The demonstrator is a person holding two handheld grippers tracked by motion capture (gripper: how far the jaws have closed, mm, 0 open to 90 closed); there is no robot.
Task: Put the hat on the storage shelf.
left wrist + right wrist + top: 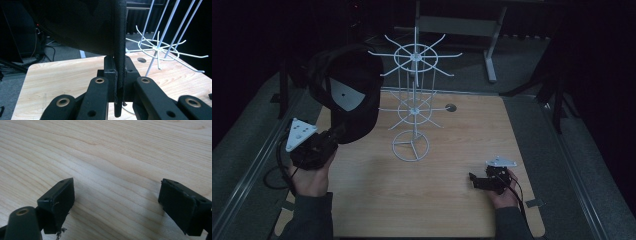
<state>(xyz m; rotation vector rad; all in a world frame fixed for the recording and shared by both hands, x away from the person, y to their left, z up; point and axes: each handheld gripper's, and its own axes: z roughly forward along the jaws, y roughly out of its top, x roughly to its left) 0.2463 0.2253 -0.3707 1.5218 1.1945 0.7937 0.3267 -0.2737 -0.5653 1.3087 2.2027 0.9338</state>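
a black cap (349,97) is held up over the table's (377,200) left side by the left gripper (329,137), beside the white wire rack (414,107) and apart from it. in the left gripper view the cap's brim (120,50) is seen edge-on, pinched between the two pressed-in jaws, with the crown (75,22) hanging dark above. the rack is stood upright near the table's middle, its hooks bare. the right gripper (477,180) is rested low near the table's right front, well apart from the cap; its jaws are spread wide over bare wood, nothing being held between them.
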